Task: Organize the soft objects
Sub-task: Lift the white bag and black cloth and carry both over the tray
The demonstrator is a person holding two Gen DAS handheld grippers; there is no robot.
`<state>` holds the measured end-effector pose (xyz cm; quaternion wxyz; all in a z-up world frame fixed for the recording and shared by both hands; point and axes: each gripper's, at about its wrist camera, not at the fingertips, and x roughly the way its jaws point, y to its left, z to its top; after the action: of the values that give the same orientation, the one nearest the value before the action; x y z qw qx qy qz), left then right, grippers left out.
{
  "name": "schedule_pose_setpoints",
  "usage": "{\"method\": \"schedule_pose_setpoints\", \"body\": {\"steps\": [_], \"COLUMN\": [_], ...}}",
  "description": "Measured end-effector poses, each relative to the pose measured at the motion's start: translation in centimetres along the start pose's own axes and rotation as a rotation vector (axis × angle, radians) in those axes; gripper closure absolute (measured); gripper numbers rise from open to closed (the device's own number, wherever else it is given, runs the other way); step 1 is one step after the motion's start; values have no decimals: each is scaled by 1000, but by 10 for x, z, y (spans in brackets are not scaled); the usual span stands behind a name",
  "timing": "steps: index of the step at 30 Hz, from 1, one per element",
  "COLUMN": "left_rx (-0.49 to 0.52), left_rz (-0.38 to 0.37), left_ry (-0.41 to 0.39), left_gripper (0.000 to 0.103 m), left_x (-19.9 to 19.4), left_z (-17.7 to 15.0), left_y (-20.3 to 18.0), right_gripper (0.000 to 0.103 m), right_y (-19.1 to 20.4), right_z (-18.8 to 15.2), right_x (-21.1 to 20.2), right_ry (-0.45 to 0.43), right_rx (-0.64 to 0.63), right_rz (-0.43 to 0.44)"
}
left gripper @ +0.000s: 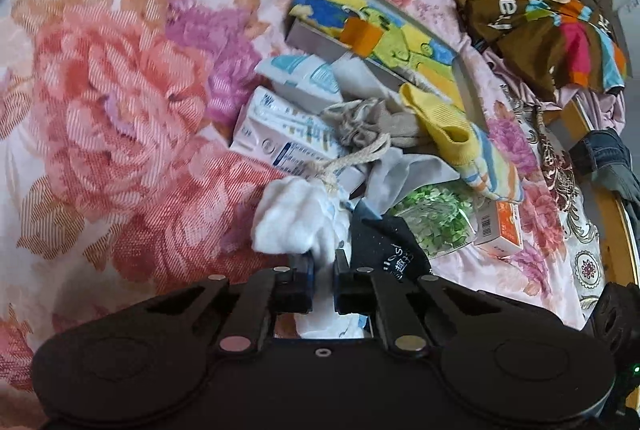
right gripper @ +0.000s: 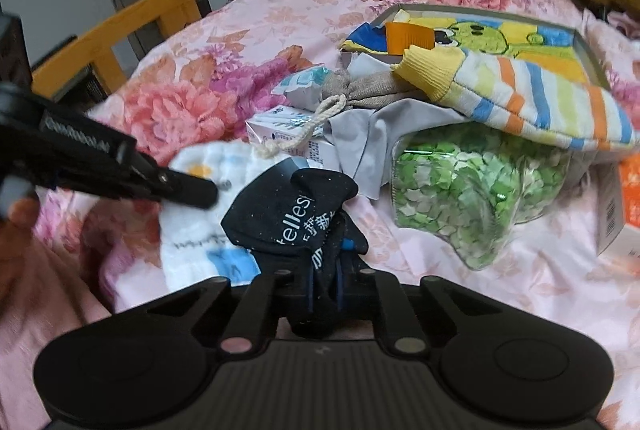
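I see left hand-held gripper (left gripper: 322, 262) clamping one white crumpled cloth (left gripper: 294, 218); right hand-held gripper (right gripper: 326, 272) clamping one black printed sock (right gripper: 294, 207), striped sock (right gripper: 536, 97) at 2 o'clock.

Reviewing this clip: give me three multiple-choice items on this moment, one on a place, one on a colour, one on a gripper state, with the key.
1. Where does the yellow-cuffed striped sock lie?
A. Over the bag of green flakes
B. On the wooden bed frame
C. Inside the right gripper

2. What colour is the cloth in the left gripper?
A. Red
B. White
C. Brown

3. What is the right gripper doing?
A. Open above the bed
B. Shut on nothing
C. Shut on a black printed sock

Key: 1 A, the sock's striped body drapes across the top of the bag. 2 B, the white cloth bunches between its fingers. 3 C, black fabric is pinched between its fingers.
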<state>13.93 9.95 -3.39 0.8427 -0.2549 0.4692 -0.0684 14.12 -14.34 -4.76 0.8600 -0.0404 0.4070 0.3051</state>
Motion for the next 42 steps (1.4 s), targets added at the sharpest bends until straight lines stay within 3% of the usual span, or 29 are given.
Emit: {"method": "schedule_pose_setpoints", "body": {"steps": [4,17,24,32,42], "left_rx": [51,204,293,309,307], "left_rz": [-5,-155,-246,-281,-293], "left_ry": [-42,-323,-416,-509,-540], "left_gripper": [95,96,96,96,95], "left_x": [-8,-54,-71,-83,-54], "left_z": [-2,-13,-19,3,58], "left_y": [-8,-32,-50,-64,-89], "right_gripper": [93,99,99,99,99], "right_y": [6,4,3,-3,-37], "right_z": [0,11,17,39,88], "right_x": [-4,-58,-78,-100,-74], "right_ry": [-35,-296,-389,-489,-485], "right_rx": [-41,-87,-121,-153,-165], "right_rz": [-29,-151,-161,-168,-168]}}
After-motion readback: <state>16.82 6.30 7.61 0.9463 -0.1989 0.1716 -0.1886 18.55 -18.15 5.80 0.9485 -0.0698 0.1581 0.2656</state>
